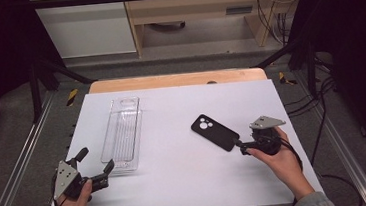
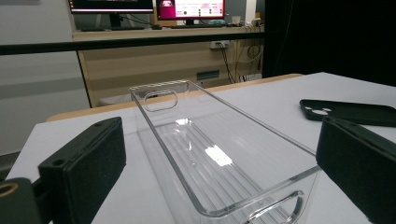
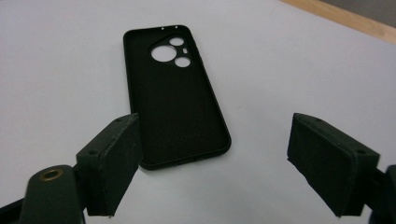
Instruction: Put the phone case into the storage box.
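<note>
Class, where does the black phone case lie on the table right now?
In the high view the phone case lies flat right of centre on the white table, just ahead of the right gripper and right of the clear tray.

A dim workroom around a white-topped table

Beyond the white table (image 1: 178,183), a light wooden desk (image 1: 198,11) carries lit monitors (image 2: 191,9); cables (image 1: 271,20) hang at its right, grey floor (image 1: 12,128) and black curtains (image 1: 361,42) flank everything.
</note>
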A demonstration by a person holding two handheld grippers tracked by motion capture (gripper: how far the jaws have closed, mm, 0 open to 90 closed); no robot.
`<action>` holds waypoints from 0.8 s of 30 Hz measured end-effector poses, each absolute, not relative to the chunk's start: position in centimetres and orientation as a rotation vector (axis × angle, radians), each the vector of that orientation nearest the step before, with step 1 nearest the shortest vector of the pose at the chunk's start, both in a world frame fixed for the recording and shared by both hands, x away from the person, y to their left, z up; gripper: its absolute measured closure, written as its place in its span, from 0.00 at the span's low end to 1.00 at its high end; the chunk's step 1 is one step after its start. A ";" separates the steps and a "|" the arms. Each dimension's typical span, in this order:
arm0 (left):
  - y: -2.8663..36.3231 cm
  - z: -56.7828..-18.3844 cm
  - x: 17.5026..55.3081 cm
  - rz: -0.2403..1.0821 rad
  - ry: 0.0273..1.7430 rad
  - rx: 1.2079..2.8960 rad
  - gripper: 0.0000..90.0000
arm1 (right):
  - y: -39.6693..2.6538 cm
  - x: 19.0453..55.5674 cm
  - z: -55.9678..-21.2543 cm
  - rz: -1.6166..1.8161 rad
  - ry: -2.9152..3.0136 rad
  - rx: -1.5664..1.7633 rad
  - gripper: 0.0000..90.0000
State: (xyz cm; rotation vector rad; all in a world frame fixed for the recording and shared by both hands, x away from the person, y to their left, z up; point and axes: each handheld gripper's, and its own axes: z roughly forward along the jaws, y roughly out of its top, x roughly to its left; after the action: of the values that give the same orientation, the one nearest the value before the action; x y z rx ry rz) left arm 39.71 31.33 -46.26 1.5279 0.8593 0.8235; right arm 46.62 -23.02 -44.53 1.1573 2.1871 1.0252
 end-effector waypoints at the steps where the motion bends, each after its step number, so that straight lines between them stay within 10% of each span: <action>1: 31.4 -46.3 39.7 0.824 0.861 1.523 0.01 | -23.0 46.6 -44.5 1.025 2.187 1.157 0.20; 24: 31.3 -46.3 39.7 0.821 0.858 1.525 0.01 | -22.2 52.6 -45.4 0.845 2.437 1.254 0.35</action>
State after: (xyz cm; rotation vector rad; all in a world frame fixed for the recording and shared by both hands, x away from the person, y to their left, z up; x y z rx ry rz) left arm 39.71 31.34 -46.27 1.5246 0.8577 0.8207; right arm 52.62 -22.17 -45.43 1.2539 2.4375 0.8451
